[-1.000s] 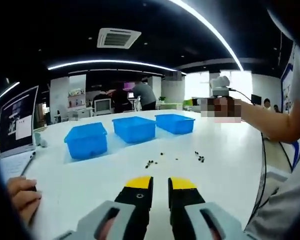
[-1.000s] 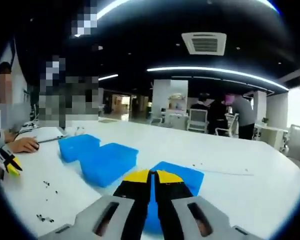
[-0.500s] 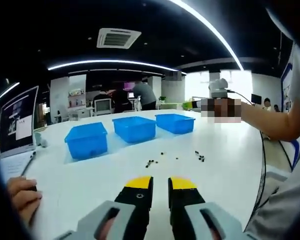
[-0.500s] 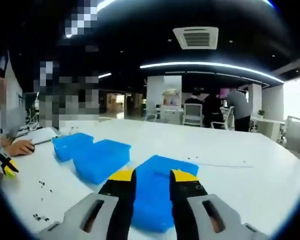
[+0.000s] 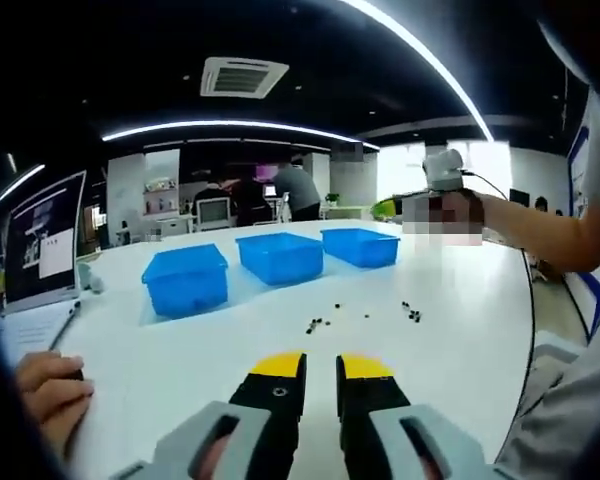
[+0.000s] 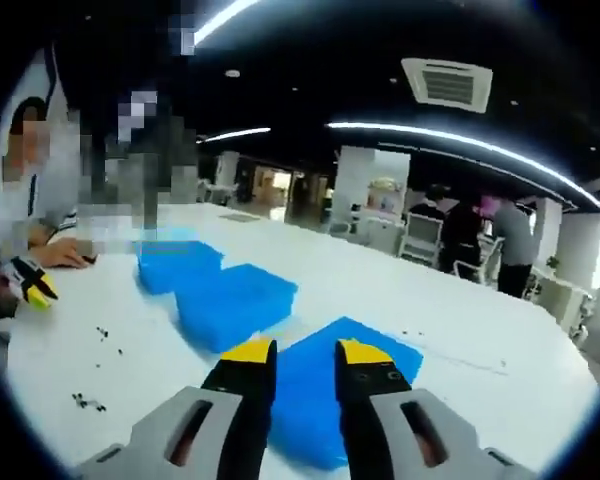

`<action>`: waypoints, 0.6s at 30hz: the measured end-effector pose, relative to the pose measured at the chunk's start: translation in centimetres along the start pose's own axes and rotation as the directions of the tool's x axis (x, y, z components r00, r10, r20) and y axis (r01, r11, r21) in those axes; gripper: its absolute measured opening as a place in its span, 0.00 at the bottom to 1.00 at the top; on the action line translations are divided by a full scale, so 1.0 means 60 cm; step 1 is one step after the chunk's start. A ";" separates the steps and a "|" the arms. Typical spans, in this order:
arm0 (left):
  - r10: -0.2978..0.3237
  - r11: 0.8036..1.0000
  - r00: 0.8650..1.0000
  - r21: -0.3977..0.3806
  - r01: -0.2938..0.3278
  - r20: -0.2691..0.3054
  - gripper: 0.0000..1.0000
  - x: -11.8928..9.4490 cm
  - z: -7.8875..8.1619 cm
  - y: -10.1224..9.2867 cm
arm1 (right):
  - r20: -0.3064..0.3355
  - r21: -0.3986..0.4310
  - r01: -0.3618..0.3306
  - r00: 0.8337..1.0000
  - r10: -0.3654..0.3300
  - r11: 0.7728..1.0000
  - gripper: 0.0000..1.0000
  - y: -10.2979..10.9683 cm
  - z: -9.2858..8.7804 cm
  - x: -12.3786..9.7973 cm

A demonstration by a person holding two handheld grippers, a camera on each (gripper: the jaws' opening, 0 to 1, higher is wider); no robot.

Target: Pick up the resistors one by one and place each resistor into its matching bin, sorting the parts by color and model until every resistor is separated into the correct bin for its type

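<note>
Three blue bins stand in a row on the white table: left bin [image 5: 185,278], middle bin [image 5: 280,255], right bin [image 5: 360,245]. Small dark resistors [image 5: 320,322] lie scattered in front of them, with another cluster [image 5: 412,312] to the right. My left gripper [image 5: 307,366] hovers low over the near table, open, with nothing between its yellow-tipped jaws. My right gripper [image 6: 305,352] is open above the nearest bin [image 6: 325,400], its jaws empty. The other two bins [image 6: 235,300] [image 6: 180,268] run off to the left. Loose resistors [image 6: 88,402] lie at lower left.
A laptop [image 5: 40,245] and a pen [image 5: 60,325] sit at the table's left edge, with a person's hand [image 5: 50,395] beside them. The left gripper [image 6: 30,287] appears at far left. People and desks stand beyond the table.
My right gripper went from shut to open over the nearest bin, and its view swung slightly. The left gripper's view shifted only a little.
</note>
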State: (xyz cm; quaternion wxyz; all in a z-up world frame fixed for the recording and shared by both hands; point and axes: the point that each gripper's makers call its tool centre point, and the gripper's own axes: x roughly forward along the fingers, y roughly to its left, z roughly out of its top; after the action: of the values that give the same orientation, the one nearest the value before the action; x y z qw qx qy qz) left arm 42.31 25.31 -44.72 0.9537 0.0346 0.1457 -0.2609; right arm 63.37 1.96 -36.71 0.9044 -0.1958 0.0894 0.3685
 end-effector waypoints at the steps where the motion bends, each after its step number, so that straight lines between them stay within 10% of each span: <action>1: 0.000 1.000 1.000 -0.002 0.000 -0.001 0.15 0.001 -0.001 0.000 | -0.016 -0.044 -0.035 0.999 0.035 0.998 0.25 0.015 0.004 0.005; 5: -0.002 1.000 1.000 -0.006 0.002 -0.002 0.15 0.004 -0.003 -0.005 | -0.091 -0.224 -0.162 0.985 0.145 0.961 0.25 0.071 0.021 0.019; 8: -0.006 1.000 1.000 -0.014 0.006 -0.001 0.15 0.005 -0.002 -0.007 | -0.153 -0.376 -0.295 0.955 0.255 0.878 0.25 0.131 0.035 0.030; 10: -0.024 0.997 0.999 -0.067 0.025 0.024 0.15 0.004 0.008 -0.011 | -0.228 -0.535 -0.405 0.914 0.334 0.741 0.25 0.185 0.036 0.039; 13: -0.018 0.998 0.999 -0.051 0.020 0.032 0.15 0.005 0.014 -0.011 | -0.378 -0.684 -0.553 0.827 0.417 0.476 0.25 0.254 0.006 0.042; 18: -0.007 0.998 1.000 -0.055 0.008 0.027 0.15 0.008 0.011 -0.002 | -0.569 -0.742 -0.669 0.666 0.482 0.048 0.25 0.349 -0.043 0.028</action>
State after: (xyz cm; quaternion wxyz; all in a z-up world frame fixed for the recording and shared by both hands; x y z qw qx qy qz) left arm 42.81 24.91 -44.20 0.9551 0.0044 0.1403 -0.2608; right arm 49.80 15.58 -45.60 0.3853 -0.6441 0.0106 0.6607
